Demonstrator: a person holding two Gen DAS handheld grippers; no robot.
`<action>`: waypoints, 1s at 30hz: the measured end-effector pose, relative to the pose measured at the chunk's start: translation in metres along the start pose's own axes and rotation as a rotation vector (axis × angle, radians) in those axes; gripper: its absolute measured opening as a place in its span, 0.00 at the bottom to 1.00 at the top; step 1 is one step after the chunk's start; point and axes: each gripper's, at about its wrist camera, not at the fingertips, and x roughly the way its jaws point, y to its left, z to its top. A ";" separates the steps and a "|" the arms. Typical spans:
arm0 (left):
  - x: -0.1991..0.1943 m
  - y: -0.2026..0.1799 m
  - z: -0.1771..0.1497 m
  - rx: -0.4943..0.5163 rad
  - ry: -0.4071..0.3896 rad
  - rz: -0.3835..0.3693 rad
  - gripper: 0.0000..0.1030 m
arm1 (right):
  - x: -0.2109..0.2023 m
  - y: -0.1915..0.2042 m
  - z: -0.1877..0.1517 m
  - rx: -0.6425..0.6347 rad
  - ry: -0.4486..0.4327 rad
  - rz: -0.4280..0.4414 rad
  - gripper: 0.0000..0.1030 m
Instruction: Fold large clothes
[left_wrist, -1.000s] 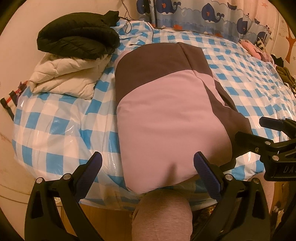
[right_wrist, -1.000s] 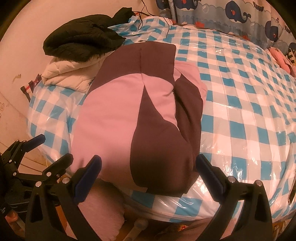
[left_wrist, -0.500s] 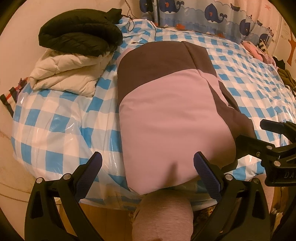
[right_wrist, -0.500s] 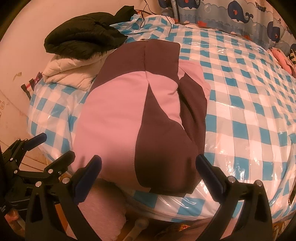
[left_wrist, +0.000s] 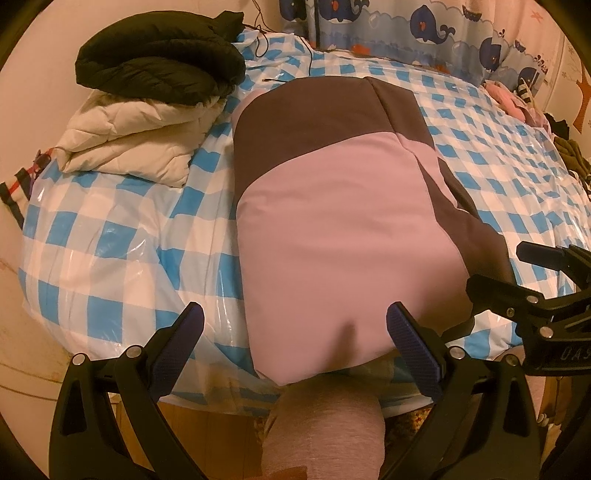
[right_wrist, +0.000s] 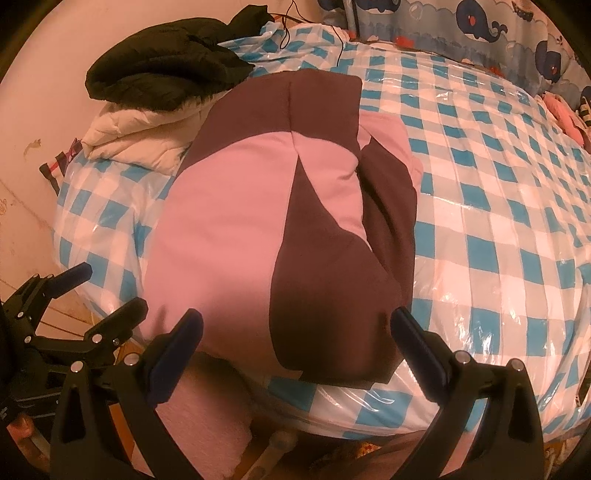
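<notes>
**Pink and brown jacket lying folded on the bed**

The big jacket (left_wrist: 347, 236) is pink and dark brown. It lies flat on the bed cover (left_wrist: 110, 236), which has blue and white squares and a shiny plastic sheet on top. The jacket looks puffy and smooth. Its near end hangs a little over the bed's edge, right in front of both tongs.

The left gripper (left_wrist: 293, 330) is wide open and holds nothing. Its blue pads sit on each side of the jacket's pink end. The right gripper (right_wrist: 295, 338) is wide open too, with nothing in it, above the brown end.

The left view shows mostly the pink side, and a person's leg (left_wrist: 325, 424) in light trousers below the jacket. It also shows the other tongs at the right edge.

The right view shows more of the brown part and a folded sleeve lying along the jacket's right side.

A black coat (left_wrist: 159, 55) sits on a white quilted coat (left_wrist: 129, 144) at the far left corner. A whale curtain (left_wrist: 424, 29) hangs behind the bed.
</notes>
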 end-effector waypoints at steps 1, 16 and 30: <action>0.001 0.000 0.000 0.001 0.003 0.000 0.92 | 0.001 -0.001 -0.001 0.002 0.005 0.002 0.94; 0.007 -0.005 0.001 0.021 0.026 0.007 0.92 | 0.005 -0.007 -0.002 0.015 0.031 0.000 0.94; 0.007 -0.010 0.002 0.037 0.021 0.025 0.92 | 0.005 -0.009 -0.002 0.022 0.034 0.004 0.94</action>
